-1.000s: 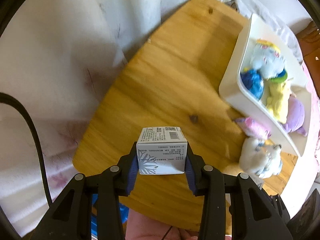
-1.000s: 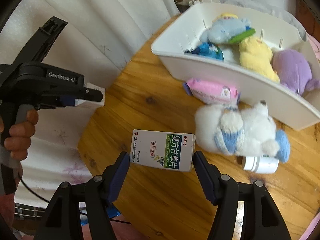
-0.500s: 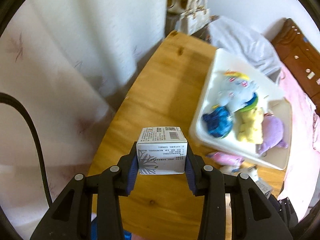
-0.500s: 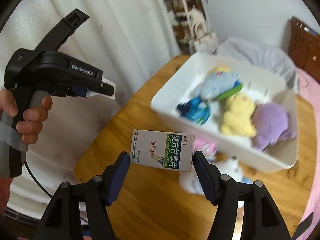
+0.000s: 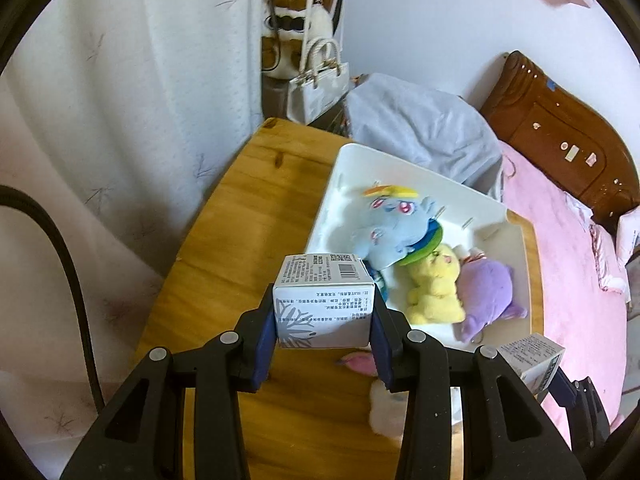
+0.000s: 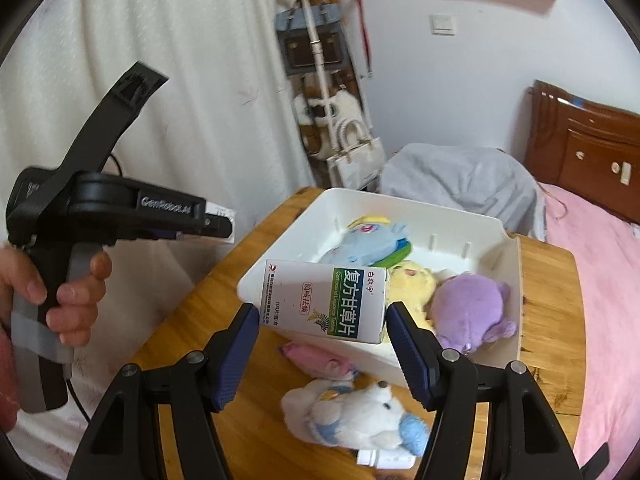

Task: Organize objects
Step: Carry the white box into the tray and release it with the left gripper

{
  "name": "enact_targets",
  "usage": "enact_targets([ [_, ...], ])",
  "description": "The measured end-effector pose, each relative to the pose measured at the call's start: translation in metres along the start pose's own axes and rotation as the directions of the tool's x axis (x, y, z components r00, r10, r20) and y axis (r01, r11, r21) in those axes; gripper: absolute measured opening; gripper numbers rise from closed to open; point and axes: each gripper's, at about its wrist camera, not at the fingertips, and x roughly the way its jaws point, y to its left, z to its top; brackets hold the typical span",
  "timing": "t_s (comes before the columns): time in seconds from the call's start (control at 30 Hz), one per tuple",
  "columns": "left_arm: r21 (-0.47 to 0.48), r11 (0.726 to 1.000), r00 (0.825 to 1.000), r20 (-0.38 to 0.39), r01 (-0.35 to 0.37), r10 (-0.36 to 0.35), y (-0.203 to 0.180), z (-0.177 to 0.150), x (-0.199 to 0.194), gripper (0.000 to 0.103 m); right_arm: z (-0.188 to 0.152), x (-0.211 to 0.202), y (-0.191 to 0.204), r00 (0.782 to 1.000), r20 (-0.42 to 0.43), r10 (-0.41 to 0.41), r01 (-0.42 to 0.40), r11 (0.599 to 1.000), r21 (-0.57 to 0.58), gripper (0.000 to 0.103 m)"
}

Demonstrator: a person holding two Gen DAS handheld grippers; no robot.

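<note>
My left gripper (image 5: 324, 320) is shut on a small white box with a snowflake print (image 5: 324, 304), held in the air over the wooden table (image 5: 248, 216). That gripper (image 6: 218, 226) also shows at the left of the right wrist view, in a person's hand (image 6: 76, 292). My right gripper (image 6: 322, 312) is shut on a white and green medicine box (image 6: 324, 300), lifted in front of the white tray (image 6: 400, 200). The tray holds a blue pony plush (image 5: 392, 232), a yellow plush (image 5: 436, 288) and a purple plush (image 5: 488, 292).
On the table in front of the tray lie a pink pouch (image 6: 320, 360), a white bear plush (image 6: 352, 412) and a small white bottle (image 6: 384, 460). A curtain (image 5: 120, 120) hangs on the left. A bed with a pink cover (image 6: 600, 280) lies on the right.
Both grippers have risen and tilted upward, each keeping its box. The tray, bed and wall have come into fuller view.
</note>
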Motion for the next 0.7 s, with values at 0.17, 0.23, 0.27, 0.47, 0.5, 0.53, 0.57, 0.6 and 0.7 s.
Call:
enact_targets([
  [0.17, 0.002, 1.0, 0.999, 0.02, 0.03, -0.03, -0.009, 0.006, 0.007, 0.044, -0.001, 0.003, -0.024, 0.999, 0.016, -0.042, 0.04, 0.996, 0.078, 0.067],
  [0.23, 0.008, 1.0, 0.999, 0.015, 0.03, -0.03, -0.014, 0.008, 0.012, 0.044, -0.002, 0.005, -0.031, 0.998, 0.017, -0.066, 0.065, 0.994, 0.092, 0.067],
  [0.27, 0.012, 1.0, 1.0, 0.014, 0.026, -0.026, -0.017, 0.009, 0.015, 0.044, -0.003, 0.007, -0.036, 0.997, 0.014, -0.078, 0.076, 0.991, 0.109, 0.067],
  [0.47, 0.037, 0.999, 1.0, -0.017, 0.012, -0.011, -0.031, 0.012, 0.028, 0.044, -0.007, 0.012, -0.059, 0.996, 0.002, -0.093, 0.09, 0.976, 0.198, 0.067],
  [0.5, 0.041, 0.999, 1.0, -0.019, 0.008, -0.007, -0.033, 0.012, 0.028, 0.044, -0.009, 0.013, -0.064, 0.996, -0.006, -0.093, 0.092, 0.971, 0.22, 0.067],
  [0.53, 0.046, 0.999, 1.0, -0.022, 0.005, -0.004, -0.035, 0.012, 0.029, 0.044, -0.01, 0.014, -0.07, 0.995, -0.014, -0.095, 0.095, 0.967, 0.238, 0.067],
  [0.57, 0.053, 0.999, 1.0, -0.025, 0.003, -0.002, -0.037, 0.012, 0.03, 0.044, -0.012, 0.014, -0.073, 0.995, -0.019, -0.098, 0.1, 0.963, 0.25, 0.067],
  [0.6, 0.06, 0.998, 1.0, -0.027, 0.003, -0.001, -0.039, 0.012, 0.031, 0.044, -0.014, 0.014, -0.077, 0.994, -0.024, -0.104, 0.107, 0.96, 0.26, 0.067],
  [0.7, 0.076, 0.997, 0.999, -0.038, -0.006, 0.009, -0.043, 0.011, 0.032, 0.045, -0.02, 0.014, -0.087, 0.992, -0.041, -0.117, 0.124, 0.949, 0.289, 0.067],
])
